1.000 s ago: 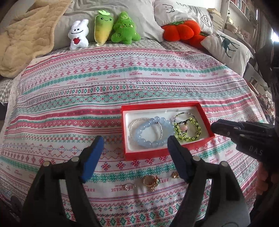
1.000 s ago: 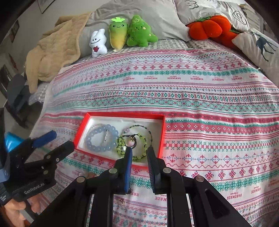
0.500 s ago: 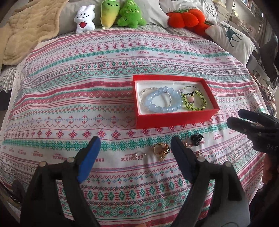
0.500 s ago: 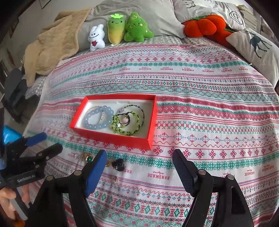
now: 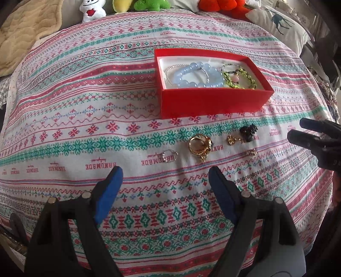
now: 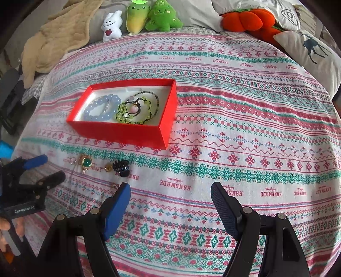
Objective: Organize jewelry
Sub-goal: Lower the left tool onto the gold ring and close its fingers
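Note:
A red box (image 5: 213,104) (image 6: 119,130) on the bedspread holds a blue bead bracelet (image 5: 198,75) (image 6: 100,108), a green bead bracelet (image 5: 238,77) (image 6: 132,113) and thin chains. In front of it lie loose pieces: a silver ring (image 5: 169,156), a gold ring (image 5: 199,144) with a green stone (image 6: 86,163), a small gold piece (image 5: 231,139), a black clip (image 5: 248,131) (image 6: 121,167). My left gripper (image 5: 164,187) is open and empty, just short of the rings. My right gripper (image 6: 170,200) is open and empty, right of the loose pieces.
Plush toys (image 6: 136,19) and an orange plush (image 6: 247,19) sit at the head of the bed. A beige blanket (image 6: 55,40) lies at the far left, a deer pillow (image 6: 313,53) at the far right.
Both grippers drew back from the box toward the bed's near edge. The right gripper opened from nearly shut. The loose rings and clip came into view.

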Demonstrator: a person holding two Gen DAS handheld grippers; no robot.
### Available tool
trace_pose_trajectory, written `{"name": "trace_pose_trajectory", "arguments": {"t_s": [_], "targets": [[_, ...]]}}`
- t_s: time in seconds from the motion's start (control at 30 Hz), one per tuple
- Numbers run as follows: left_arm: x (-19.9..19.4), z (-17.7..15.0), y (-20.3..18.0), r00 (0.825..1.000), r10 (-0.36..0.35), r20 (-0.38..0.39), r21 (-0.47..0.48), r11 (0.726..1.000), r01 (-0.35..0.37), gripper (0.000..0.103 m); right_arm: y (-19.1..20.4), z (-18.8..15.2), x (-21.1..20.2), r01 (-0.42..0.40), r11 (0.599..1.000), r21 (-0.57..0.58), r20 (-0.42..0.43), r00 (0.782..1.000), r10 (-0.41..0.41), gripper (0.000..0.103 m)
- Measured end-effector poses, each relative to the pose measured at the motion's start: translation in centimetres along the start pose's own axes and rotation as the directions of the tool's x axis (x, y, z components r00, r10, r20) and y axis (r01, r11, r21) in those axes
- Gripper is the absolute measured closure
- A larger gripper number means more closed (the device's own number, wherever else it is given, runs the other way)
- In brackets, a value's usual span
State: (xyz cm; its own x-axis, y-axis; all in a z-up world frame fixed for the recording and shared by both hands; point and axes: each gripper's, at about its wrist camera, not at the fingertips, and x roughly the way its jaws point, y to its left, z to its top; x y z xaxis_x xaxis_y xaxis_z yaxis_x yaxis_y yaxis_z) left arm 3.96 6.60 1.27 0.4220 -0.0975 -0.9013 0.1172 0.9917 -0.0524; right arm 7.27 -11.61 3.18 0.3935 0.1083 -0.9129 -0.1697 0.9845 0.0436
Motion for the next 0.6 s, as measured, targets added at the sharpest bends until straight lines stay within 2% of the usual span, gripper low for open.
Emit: {"name": "trace_pose_trajectory", "arguments": {"t_s": [0.2, 0.4, 0.6], "targets": [[0.7, -0.3, -1.8, 0.998, -0.056, 0.003, 0.062, 0.997, 0.056, 0.02, 0.3, -0.6, 1.0, 0.021, 0.999, -0.029, -0.034, 0.999, -0.022, 0.024], [1.0, 0.6, -2.8, 0.992, -0.123, 0.029, 0.085, 0.989, 0.12, 0.032, 0.7, -0.4, 1.5, 0.016, 0.999, -0.046, -0.044, 0.999, -0.018, 0.024], [2.2, 1.5, -2.6, 0.987, -0.159, 0.028, 0.042, 0.987, 0.157, 0.043, 0.9, -0.2, 1.7, 0.011, 0.998, -0.055, -0.051, 0.999, -0.013, 0.024]]}}
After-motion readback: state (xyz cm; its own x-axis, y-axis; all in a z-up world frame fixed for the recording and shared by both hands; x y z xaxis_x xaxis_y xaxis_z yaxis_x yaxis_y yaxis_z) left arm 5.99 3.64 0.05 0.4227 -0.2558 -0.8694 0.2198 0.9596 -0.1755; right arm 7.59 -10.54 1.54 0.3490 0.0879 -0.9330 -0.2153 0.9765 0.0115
